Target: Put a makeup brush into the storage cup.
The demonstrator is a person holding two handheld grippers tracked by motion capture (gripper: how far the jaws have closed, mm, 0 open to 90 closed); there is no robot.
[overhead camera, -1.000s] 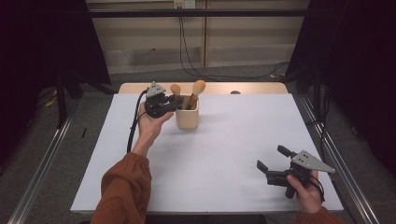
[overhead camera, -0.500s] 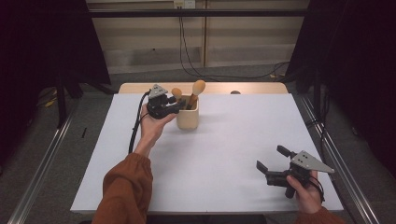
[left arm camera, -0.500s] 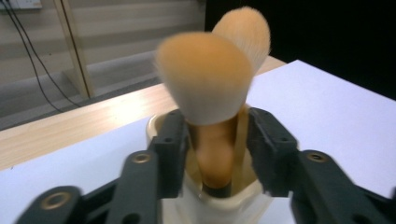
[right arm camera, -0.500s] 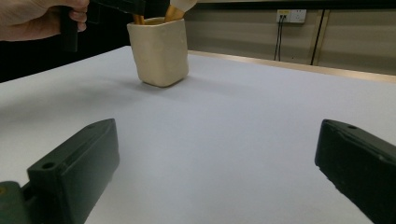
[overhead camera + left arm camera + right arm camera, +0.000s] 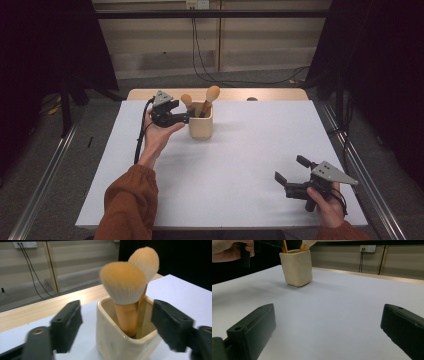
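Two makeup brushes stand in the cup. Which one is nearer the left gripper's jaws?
The shorter orange-handled brush with the wide round head, at the front of the cream ceramic cup. The taller orange-bristled brush stands behind it. The left gripper is open.

The table has a plain white top with a pale wood strip along its far edge, and on it the cup is cream with no pattern. The two brushes in it have orange handles and bristles that run from peach-orange at the tip to whitish at the base. Both grippers, left and right, are black with grey top plates, the sleeve is rust orange, and the floor is grey.
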